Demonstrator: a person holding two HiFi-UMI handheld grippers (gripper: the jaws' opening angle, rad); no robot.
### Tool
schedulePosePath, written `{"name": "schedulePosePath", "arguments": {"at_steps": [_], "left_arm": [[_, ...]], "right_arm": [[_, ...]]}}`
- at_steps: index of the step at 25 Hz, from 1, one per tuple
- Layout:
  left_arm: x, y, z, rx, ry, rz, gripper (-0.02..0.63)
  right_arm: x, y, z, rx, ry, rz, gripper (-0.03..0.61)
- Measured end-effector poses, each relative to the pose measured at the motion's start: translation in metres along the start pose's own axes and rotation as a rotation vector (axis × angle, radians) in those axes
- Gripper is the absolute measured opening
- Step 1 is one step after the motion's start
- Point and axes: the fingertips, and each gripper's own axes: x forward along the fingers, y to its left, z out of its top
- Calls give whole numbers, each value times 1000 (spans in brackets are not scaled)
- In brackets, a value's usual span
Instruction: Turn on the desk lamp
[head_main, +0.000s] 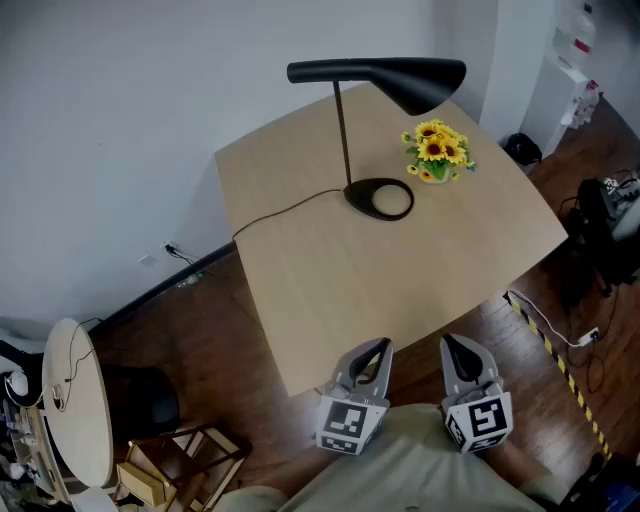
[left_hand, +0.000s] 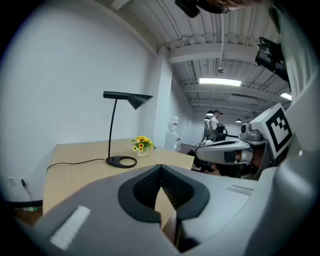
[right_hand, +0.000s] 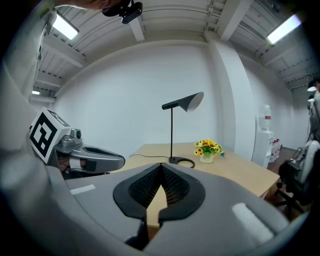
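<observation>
Holding both tongs low at the near edge of the light wooden table (head_main: 330, 290), side by side. L gripper (head_main: 377, 352) and R gripper (head_main: 458, 348): I read both jaw pairs clenched tip to tip, nothing betw. them. Tall black desk lamp w/ cone shade (head_main: 410, 80) stands toward the table's far side, well apart from both; its ring base (head_main: 380, 198) is just beside a small pot of yellow sunflowers (head_main: 437, 150).

Desk lamp (head_main: 400, 78) on table (head_main: 330, 290), far side; flowers (head_main: 438, 152) right of it; left gripper (head_main: 375, 350), right gripper (head_main: 455, 348) at near edge.
</observation>
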Motion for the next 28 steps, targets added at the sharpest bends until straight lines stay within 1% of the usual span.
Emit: {"name": "schedulePosePath", "arguments": {"at_steps": [5,7,10,15,18,22,28], "left_arm": [[-14,51,3,-9,-16,15,0],[-18,64,4,-11,-20,19,0],[-22,80,3,-21,-27,43,0],[-20,103,-7,-69,-3,110,0],[-12,116,-8,-72,9,153,0],[4,141,-2,-93,27,238,0],[54,168,17,-119,54,333,0]], "right_arm": [[40,38,17,21,-12,1,0],[54,50,20,6,-14,16,0],[70,56,26,-21,0,39,0],[94,63,24,-6,12,90,0],[114,59,24,0,25,129,0],[149,41,23,-5,38,177,0],[212,9,38,-5,54,273,0]]}}
